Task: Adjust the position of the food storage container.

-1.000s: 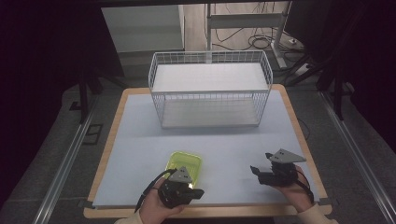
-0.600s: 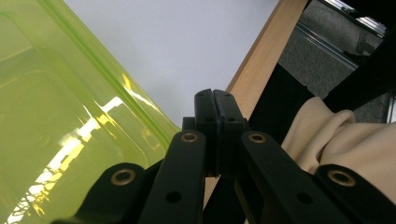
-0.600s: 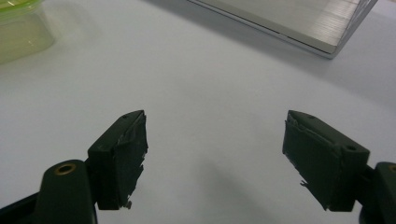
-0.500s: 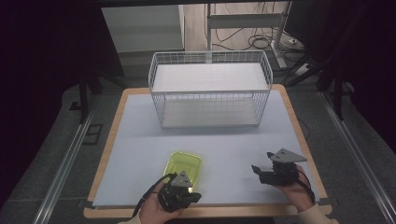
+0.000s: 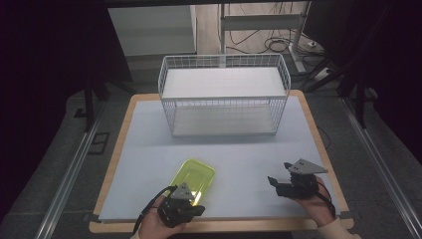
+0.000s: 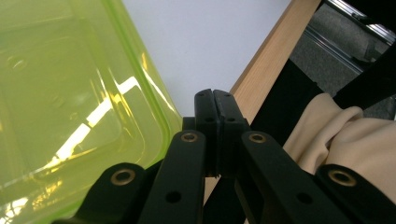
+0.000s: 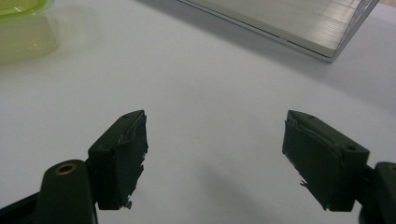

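Note:
A translucent yellow-green plastic container lies on the pale table mat near the front edge. My left gripper sits at its near end, by the table's front edge. In the left gripper view the container lies just left of the left gripper, whose jaws are pressed together with nothing between them. My right gripper rests at the front right, well apart from the container. In its own view the right gripper stands wide open over bare mat, and the container sits at the far left.
A white wire basket stands at the back middle of the table, and its corner lies ahead of the right gripper. The wooden table rim and a beige sleeve lie right of the left jaws.
My left gripper has drawn back a little toward the front edge and to the left. The container and the right gripper stay put.

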